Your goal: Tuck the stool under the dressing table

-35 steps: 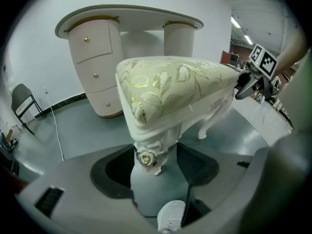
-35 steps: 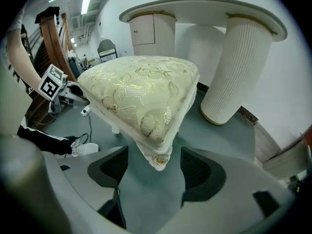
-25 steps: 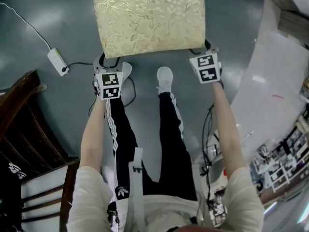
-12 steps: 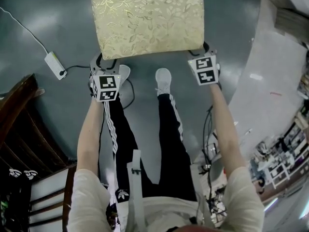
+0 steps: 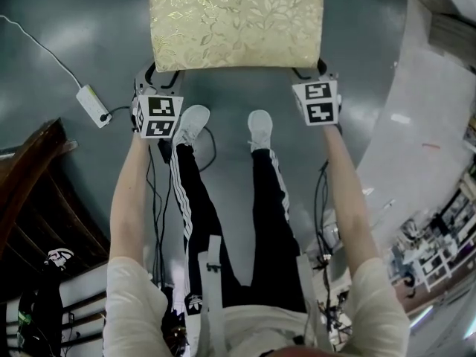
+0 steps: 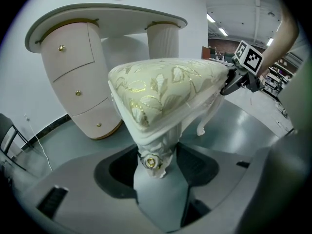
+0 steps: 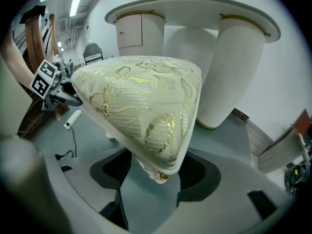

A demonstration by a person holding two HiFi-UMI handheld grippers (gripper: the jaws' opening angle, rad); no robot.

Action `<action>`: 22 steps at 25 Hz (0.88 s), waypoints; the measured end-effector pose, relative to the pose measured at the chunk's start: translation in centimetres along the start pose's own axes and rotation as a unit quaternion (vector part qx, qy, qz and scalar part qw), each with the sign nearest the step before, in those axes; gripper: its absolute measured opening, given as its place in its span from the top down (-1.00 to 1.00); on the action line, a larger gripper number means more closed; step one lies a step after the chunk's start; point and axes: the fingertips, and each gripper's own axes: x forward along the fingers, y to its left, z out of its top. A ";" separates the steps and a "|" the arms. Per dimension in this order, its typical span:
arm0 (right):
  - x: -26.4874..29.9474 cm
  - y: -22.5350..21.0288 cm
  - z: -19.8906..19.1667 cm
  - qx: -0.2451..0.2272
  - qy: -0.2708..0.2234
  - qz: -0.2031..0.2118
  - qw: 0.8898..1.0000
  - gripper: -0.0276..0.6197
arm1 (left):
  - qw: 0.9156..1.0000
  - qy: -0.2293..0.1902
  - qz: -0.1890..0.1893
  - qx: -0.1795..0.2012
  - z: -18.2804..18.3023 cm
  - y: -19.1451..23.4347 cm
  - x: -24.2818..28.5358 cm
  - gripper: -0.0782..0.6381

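**Item 1. Stool [image 5: 234, 21].** Rectangular seat in cream brocade with a gold leaf pattern, on white carved legs with a gilt rosette at each corner. It stands over the grey polished floor [image 5: 82, 28], directly ahead of the person and short of the desk. Whether its feet bear on the floor cannot be told. The long axis of the seat runs across the person, left to right.

**Item 2. Dressing desk [image 6: 105, 18].** White, with a curved top edged in gold. It has a rounded drawer pedestal with gold knobs [image 6: 78, 77] on one side and a fluted column [image 7: 234, 72] on the other, with an open kneehole between them. It lies beyond the stool's far edge.

**Item 3. Left claw [image 5: 152, 76].** Clenched on the stool's near-left corner, with the rosette and leg top pinched between the pads.

**Item 4. Right claw [image 5: 316, 71].** Its jaws have just been closing a little. The stool's near-right corner fills the gap between them, and it is judged to be grasped at a wide spread.

**Item 5. Sundries.** A white power strip with its cable [image 5: 91, 101] lies on the floor to the left. There is dark wooden furniture [image 5: 30, 169] at lower left.

**Governing relation.** The stool lies between both claws and the kneehole. Each hand holds one near corner, so neither is nearer. The coming move is judged to be an even, straight push ahead, keeping the seat's long edge square to the desk front so the legs clear the pedestal and the column.
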 end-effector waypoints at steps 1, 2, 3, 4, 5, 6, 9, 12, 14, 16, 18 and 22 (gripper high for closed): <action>0.1 0.1 -0.1 0.001 -0.004 -0.003 1.000 0.02 | 1.000 -0.003 0.002 0.003 0.0 0.1 0.1 0.08; 0.2 0.1 -0.1 0.002 -0.007 -0.005 1.000 0.02 | 1.000 -0.005 0.005 0.006 -0.1 0.1 0.2 0.08; 0.3 0.2 -0.2 0.002 -0.010 -0.006 1.000 0.02 | 1.000 -0.007 0.006 0.008 -0.1 0.2 0.2 0.08; 0.4 0.2 -0.2 0.002 -0.013 -0.005 1.000 0.02 | 1.000 -0.008 0.008 0.011 -0.1 0.2 0.2 0.08; 0.5 0.1 -0.2 0.001 -0.015 -0.004 1.000 0.02 | 1.000 -0.009 0.009 0.012 0.0 0.2 0.2 0.08; 0.5 0.1 -0.1 0.000 -0.017 -0.002 1.000 0.02 | 1.000 -0.009 0.011 0.012 0.0 0.2 0.2 0.08; 0.3 -0.2 0.2 -0.006 -0.015 0.005 1.000 0.02 | 1.000 -0.001 0.015 -0.004 0.1 -0.1 -0.1 0.08; -0.1 -0.1 0.2 -0.006 -0.007 0.007 1.000 0.02 | 1.000 0.012 0.008 -0.017 0.0 -0.2 -0.4 0.08; -0.1 0.1 -0.3 0.000 -0.011 0.001 1.000 0.02 | 1.000 0.013 -0.002 -0.008 -0.2 -0.2 -0.2 0.08; -0.1 0.2 -0.5 0.006 -0.019 -0.005 1.000 0.02 | 1.000 0.008 -0.005 0.003 0.0 0.0 0.1 0.08; -0.2 0.1 -0.2 0.003 -0.021 -0.005 1.000 0.03 | 1.000 0.006 0.000 -0.003 0.1 -0.1 -0.2 0.08; -0.6 0.1 0.1 -0.004 -0.021 -0.004 1.000 0.03 | 1.000 0.005 0.011 -0.013 -0.2 -0.5 -0.6 0.07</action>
